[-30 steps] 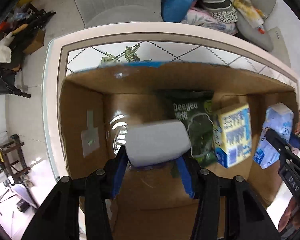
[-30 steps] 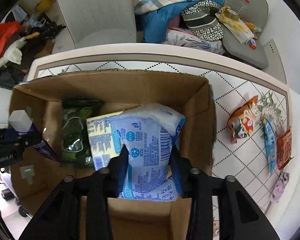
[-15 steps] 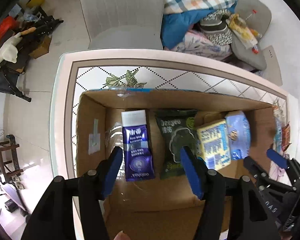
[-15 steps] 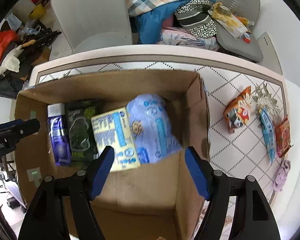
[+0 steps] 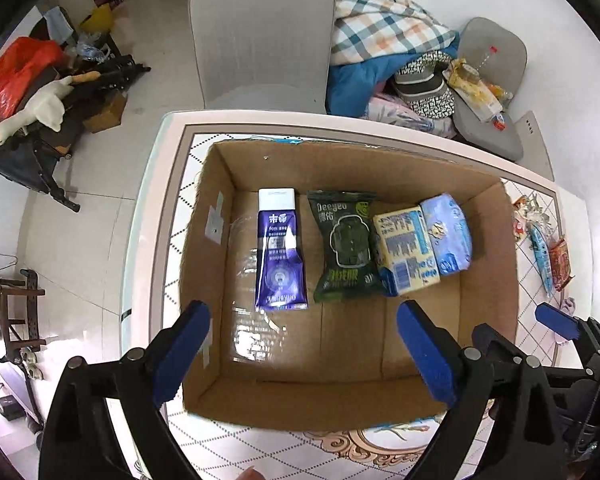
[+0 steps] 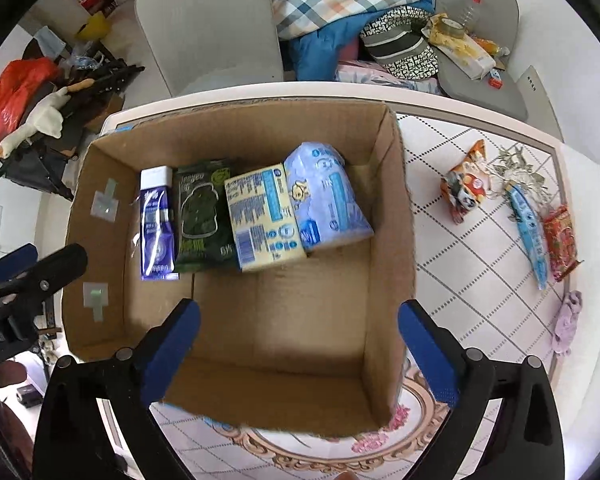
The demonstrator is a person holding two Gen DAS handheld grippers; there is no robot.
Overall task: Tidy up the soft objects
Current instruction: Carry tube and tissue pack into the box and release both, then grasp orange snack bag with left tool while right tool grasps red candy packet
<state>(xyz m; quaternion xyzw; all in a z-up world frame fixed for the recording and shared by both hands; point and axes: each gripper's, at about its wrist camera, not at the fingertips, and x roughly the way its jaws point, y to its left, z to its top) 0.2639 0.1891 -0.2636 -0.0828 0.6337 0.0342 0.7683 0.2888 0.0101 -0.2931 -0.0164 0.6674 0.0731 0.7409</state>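
Observation:
An open cardboard box [image 5: 204, 240] [image 6: 396, 240] stands on the table. In a row on its floor lie a purple pack [image 5: 279, 252] [image 6: 156, 224], a dark green pack [image 5: 346, 246] [image 6: 202, 216], a yellow pack [image 5: 406, 256] [image 6: 262, 216] and a light blue pack [image 5: 448, 234] [image 6: 326, 196]. My left gripper [image 5: 304, 354] is open and empty above the box's near side. My right gripper [image 6: 298, 354] is open and empty above the box's near right part. Each gripper shows at the edge of the other's view.
Loose snack packs lie on the table right of the box: an orange one [image 6: 464, 188], a blue one [image 6: 528, 228], a red one [image 6: 562, 240]. A purple cloth [image 6: 568, 320] lies near the right edge. A grey chair [image 5: 260, 36] and heaped clothes [image 5: 380, 40] stand behind the table.
Both grippers opened, letting go of the purple pack and the light blue pack, which now lie in the box. Both grippers have risen and pulled back from the box.

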